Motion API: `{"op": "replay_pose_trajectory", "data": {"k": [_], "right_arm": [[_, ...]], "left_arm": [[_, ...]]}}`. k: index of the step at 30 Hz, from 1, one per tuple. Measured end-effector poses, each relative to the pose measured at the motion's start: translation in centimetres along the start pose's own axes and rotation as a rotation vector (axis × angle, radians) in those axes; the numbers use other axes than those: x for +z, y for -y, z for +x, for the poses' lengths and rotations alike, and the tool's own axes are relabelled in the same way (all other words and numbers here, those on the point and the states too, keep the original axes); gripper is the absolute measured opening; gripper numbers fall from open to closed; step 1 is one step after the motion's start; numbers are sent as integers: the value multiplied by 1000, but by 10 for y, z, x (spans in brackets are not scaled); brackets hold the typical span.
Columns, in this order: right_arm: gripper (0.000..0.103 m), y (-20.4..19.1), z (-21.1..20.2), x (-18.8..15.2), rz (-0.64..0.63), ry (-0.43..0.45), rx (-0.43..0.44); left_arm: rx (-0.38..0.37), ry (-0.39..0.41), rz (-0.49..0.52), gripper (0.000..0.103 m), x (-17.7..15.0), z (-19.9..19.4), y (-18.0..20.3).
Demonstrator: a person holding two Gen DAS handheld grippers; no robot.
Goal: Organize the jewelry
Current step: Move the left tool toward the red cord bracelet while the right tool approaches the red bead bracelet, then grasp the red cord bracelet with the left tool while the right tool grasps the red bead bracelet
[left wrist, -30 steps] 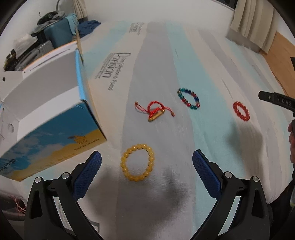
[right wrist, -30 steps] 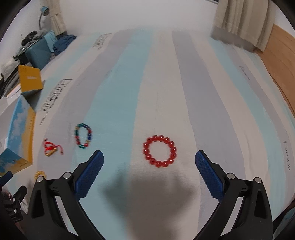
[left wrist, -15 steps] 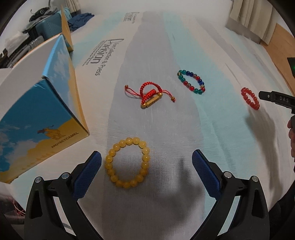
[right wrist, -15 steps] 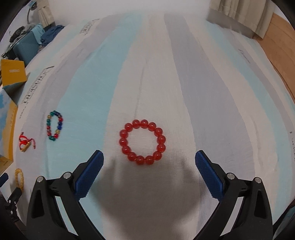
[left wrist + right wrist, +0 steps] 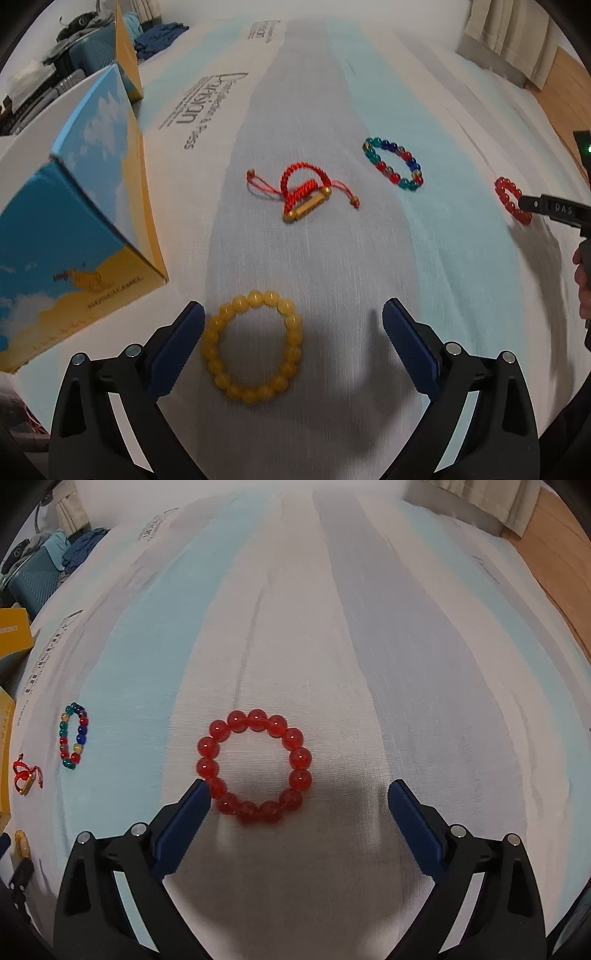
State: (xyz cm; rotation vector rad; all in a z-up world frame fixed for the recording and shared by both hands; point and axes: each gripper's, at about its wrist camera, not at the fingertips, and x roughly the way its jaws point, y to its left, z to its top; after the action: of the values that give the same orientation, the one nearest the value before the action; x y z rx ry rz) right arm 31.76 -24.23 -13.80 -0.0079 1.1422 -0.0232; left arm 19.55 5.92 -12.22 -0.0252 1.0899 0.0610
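A yellow bead bracelet [image 5: 218, 332] lies flat on the striped sheet, just inside my open left gripper [image 5: 293, 317], close to its left finger. A red cord bracelet with a gold tube [image 5: 303, 192] and a multicolour bead bracelet [image 5: 393, 164] lie farther off. A red bead bracelet [image 5: 255, 766] lies between the tips of my open right gripper [image 5: 299, 794], its lower left beads touching the left finger. In the left wrist view the red bracelet [image 5: 509, 197] shows at the right, by the right gripper's finger.
A blue and yellow cardboard box [image 5: 74, 236] stands at the left, its open flap [image 5: 127, 51] raised. Luggage and clothes [image 5: 74, 44] sit beyond the bed's far left. A curtain [image 5: 491, 498] and wooden floor [image 5: 554, 554] lie at the right.
Both grippers have moved down and forward towards the sheet. The yellow bracelet now sits between the left fingers and the red one between the right fingers. Both stay open.
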Motion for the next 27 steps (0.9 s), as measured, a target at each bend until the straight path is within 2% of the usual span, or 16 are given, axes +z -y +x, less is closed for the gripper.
{"op": "replay_pose_trajectory", "data": {"k": [6,15,18,21,23,25,27], "right_arm": [[89,2,7,2,-1,-2,9],[73,1,13,3,-2,5,32],[62,-1,17,3,-15,10,17],[57,-4,18,1,-31,23,13],[51,-6,17,-1,-48,35,13],[39,-10,16,-2,-60,41,16],[34,-13,15,-2,-69,46,8]], "left_arm": [[13,-3,15,92,14,8,4],[36,13,50,90,48,34,12],[25,2,38,84,56,45,10],[15,-6,24,81,59,52,9],[13,-5,23,78,60,55,9],[11,-1,17,74,62,57,8],[14,4,18,69,63,58,8]]}}
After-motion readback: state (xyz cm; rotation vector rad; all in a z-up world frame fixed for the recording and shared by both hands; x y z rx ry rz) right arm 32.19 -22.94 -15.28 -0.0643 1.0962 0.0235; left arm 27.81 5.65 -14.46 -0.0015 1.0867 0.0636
